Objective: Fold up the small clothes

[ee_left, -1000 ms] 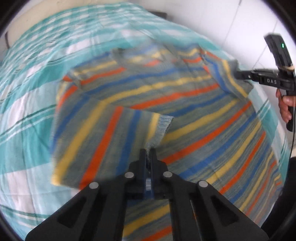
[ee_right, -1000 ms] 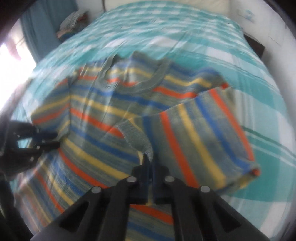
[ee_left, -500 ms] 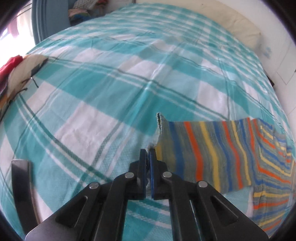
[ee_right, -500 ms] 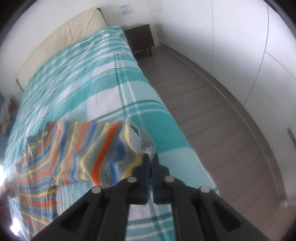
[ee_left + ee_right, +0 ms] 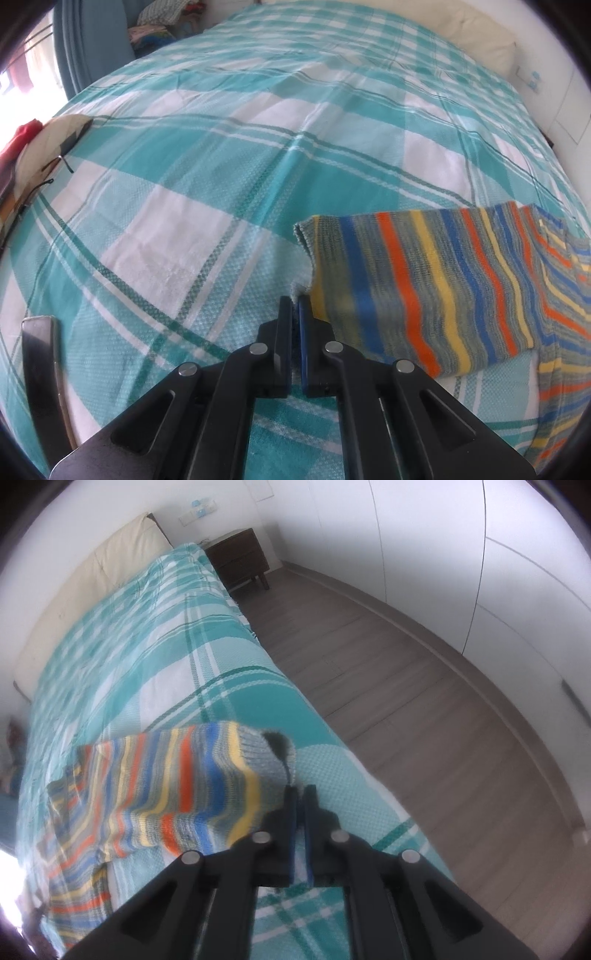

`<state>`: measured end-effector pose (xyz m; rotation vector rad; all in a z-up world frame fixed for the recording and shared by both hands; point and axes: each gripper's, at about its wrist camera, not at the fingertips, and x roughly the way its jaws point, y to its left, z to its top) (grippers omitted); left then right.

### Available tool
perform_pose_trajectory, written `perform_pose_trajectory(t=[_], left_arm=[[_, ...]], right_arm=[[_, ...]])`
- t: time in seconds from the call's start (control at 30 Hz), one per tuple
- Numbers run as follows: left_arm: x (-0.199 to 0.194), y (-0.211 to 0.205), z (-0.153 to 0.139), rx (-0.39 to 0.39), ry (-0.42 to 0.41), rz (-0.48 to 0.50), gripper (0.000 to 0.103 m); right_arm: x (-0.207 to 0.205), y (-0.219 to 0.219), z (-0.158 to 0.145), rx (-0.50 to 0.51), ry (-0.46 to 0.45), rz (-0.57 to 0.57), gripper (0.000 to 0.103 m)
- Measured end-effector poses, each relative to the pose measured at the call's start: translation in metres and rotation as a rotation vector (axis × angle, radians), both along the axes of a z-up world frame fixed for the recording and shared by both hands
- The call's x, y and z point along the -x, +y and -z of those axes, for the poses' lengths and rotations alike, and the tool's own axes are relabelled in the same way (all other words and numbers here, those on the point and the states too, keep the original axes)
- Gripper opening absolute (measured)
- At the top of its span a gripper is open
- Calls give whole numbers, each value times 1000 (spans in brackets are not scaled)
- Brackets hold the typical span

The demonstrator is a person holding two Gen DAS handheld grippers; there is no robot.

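Note:
A small striped sweater lies on a bed with a teal and white checked cover (image 5: 184,206). In the left wrist view its left sleeve (image 5: 424,280) is stretched out flat to the side. My left gripper (image 5: 295,302) is shut on the grey cuff (image 5: 306,236) of that sleeve. In the right wrist view the other sleeve (image 5: 177,775) is stretched out toward the bed's edge. My right gripper (image 5: 300,794) is shut on its grey cuff (image 5: 273,757). The sweater's body is mostly out of view.
A cream headboard (image 5: 92,579) and a dark nightstand (image 5: 240,561) stand at the bed's far end. Wooden floor (image 5: 424,686) and white wardrobe doors lie right of the bed. Clothes (image 5: 22,147) lie at the bed's left edge. A pile of clothes (image 5: 159,22) lies further back.
Both sleeves were folded over the sweater's body a second ago. Both grippers have pulled them outward, left and right, so each sleeve now lies spread on the bed.

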<state>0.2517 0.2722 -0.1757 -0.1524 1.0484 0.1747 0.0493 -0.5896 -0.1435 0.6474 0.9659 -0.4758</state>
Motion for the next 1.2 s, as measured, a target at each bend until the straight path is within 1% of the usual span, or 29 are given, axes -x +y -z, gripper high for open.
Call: perform_pose_trajectory(t=[0.07,0.1,0.13,0.17,0.2,0.23,0.27,0.3,0.33,0.37,0.4,0.43,0.47,0.53,0.63,0.7,0.73,0.77,0.8,0.83,0.87,0.9,0.93,0.97,1.0,1.07,1.13,1.2], left_arm=[[1,3,-1,24,-2,5,2],[1,5,-1,40,-4,3,2],[1,6,0,51,-6,-1,2],[2,7,0,60,-9,-6,2],[2,7,1,66,-11,-12,3],[2,8,2,71,-15,-19,3],[2,7,2,74,-18,-24,3],[2,7,2,74,-20,-28,3],[2,6,2,71,-21,-29,3],[2,6,2,67,-20,-28,3],[2,6,1,60,-17,-28,2],[2,6,1,48,-10,-29,2],[2,7,1,42,-5,-29,2],[-1,6,4,21,11,-20,1],[-6,-2,10,-35,30,-13,1],[-6,-3,10,-43,29,-24,2],[-3,-1,8,-39,23,-36,5],[1,1,4,-35,15,-51,9],[7,2,0,-28,5,-58,14],[14,2,-6,-31,-5,-61,20],[25,-1,-14,-35,-29,-59,39],[39,-5,-23,-38,-71,-50,62],[54,-10,-32,-36,-121,-36,71],[69,-19,-39,-31,-170,-12,83],[82,-31,-43,-22,-204,27,89],[99,-61,-43,5,-231,135,91],[103,-93,-33,2,-227,233,95],[96,-118,-16,-12,-203,294,97]], right_arm=[[16,-1,-3,-80,-50,20,15],[23,0,-3,-128,-69,30,21],[29,2,0,-184,-85,38,25],[34,5,5,-244,-94,45,26],[36,7,12,-296,-100,54,30],[37,8,19,-339,-112,68,36],[37,9,25,-367,-136,87,39],[36,8,30,-381,-160,103,42],[35,7,33,-390,-200,108,41],[33,6,34,-389,-229,98,38],[29,6,33,-335,-197,98,5],[29,6,30,-249,-149,110,3],[30,7,26,-182,-106,114,3],[33,7,22,-87,-51,122,2],[28,11,26,-18,4,105,2],[22,14,26,15,20,96,2],[22,15,25,27,20,92,3],[23,16,23,41,20,88,3],[26,16,20,59,24,86,9],[32,15,17,88,48,96,23],[42,12,13,118,66,114,33],[53,13,6,140,58,129,53],[64,15,-2,167,40,138,59],[74,20,-11,203,33,138,59],[83,27,-21,242,27,132,59],[94,50,-38,297,-14,101,62],[97,79,-50,329,-72,45,72],[91,110,-55,334,-130,-30,77]])
